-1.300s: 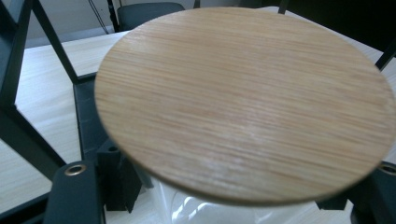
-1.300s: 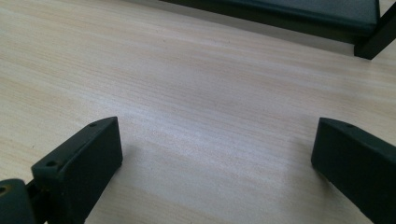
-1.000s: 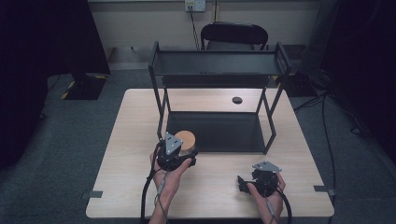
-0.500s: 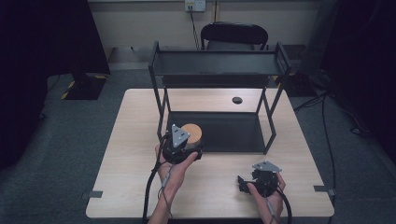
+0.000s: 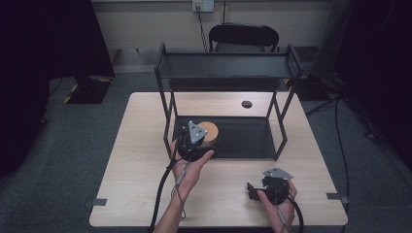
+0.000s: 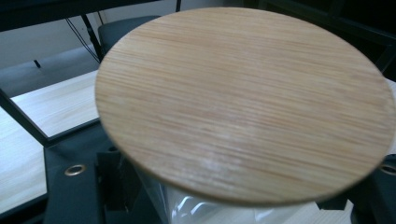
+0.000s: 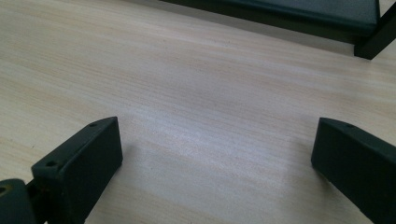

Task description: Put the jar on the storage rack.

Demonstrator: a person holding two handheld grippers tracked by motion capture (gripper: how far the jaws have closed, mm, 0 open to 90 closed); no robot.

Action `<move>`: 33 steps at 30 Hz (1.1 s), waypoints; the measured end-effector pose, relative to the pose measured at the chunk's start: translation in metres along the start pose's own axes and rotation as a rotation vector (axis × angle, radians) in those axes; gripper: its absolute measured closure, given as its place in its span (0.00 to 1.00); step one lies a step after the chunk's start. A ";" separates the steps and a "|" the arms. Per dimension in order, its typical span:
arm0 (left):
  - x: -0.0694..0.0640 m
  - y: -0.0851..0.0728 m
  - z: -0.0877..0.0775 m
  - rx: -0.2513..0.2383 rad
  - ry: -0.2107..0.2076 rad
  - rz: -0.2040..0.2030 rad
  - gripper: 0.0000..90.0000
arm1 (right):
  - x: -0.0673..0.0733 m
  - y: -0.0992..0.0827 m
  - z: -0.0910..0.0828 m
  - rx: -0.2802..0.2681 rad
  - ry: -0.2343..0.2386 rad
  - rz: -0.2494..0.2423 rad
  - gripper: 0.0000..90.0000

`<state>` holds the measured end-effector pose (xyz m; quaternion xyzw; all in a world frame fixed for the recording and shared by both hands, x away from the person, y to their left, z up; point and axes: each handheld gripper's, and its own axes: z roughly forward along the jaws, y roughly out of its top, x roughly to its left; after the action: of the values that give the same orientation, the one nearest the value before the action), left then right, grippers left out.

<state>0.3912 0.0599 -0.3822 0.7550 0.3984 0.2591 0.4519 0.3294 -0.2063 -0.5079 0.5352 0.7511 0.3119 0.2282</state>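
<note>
Clear glass jar with a round bamboo lid (image 6: 243,102): held in the left gripper (image 5: 194,145), at the front left of the black metal two-tier rack's (image 5: 228,73) lower shelf (image 5: 243,138), lid uppermost and about level. In the left gripper view the lid sits close over the lens, with a strip of transparent wall (image 6: 187,207) beneath it and the black jaws closed on that wall from both sides (grip is on the body, below the lid rim). From above I cannot tell whether the base rests on the shelf or hangs just over it. Handling, as a judgement: rigid, brittle, smooth-sided, so likely to slip under a light squeeze and chip if knocked against the rack's posts; weight probably moderate, contents not visible. The lid looks like a loose or push-fit cap, so taking hold by it risks the body dropping away; the wall under the rim is the safer place, kept upright. Moving right: a small dark round spot (image 5: 247,104) on the pale wooden table (image 5: 145,194) behind the rack, well apart from the jar. Further right, the right gripper (image 5: 250,191) lies near the table's front edge in the person's hand, jaws spread wide over bare wood, nothing between them.
</note>
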 end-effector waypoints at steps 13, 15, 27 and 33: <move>0.007 0.004 0.029 0.019 0.015 -0.035 0.29 | 0.000 0.000 0.000 0.000 0.000 -0.001 0.01; 0.010 0.003 0.033 0.025 0.022 -0.035 0.29 | 0.000 0.000 0.000 0.000 0.000 -0.002 0.01; 0.022 -0.002 0.060 0.032 0.035 -0.051 0.29 | 0.000 0.000 0.000 0.000 0.000 -0.002 0.01; 0.029 -0.002 0.070 0.025 0.052 -0.053 0.29 | 0.000 0.000 0.000 0.000 0.000 -0.001 0.01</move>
<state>0.4585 0.0510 -0.4154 0.7427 0.4330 0.2618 0.4387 0.3293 -0.2064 -0.5079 0.5349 0.7514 0.3118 0.2281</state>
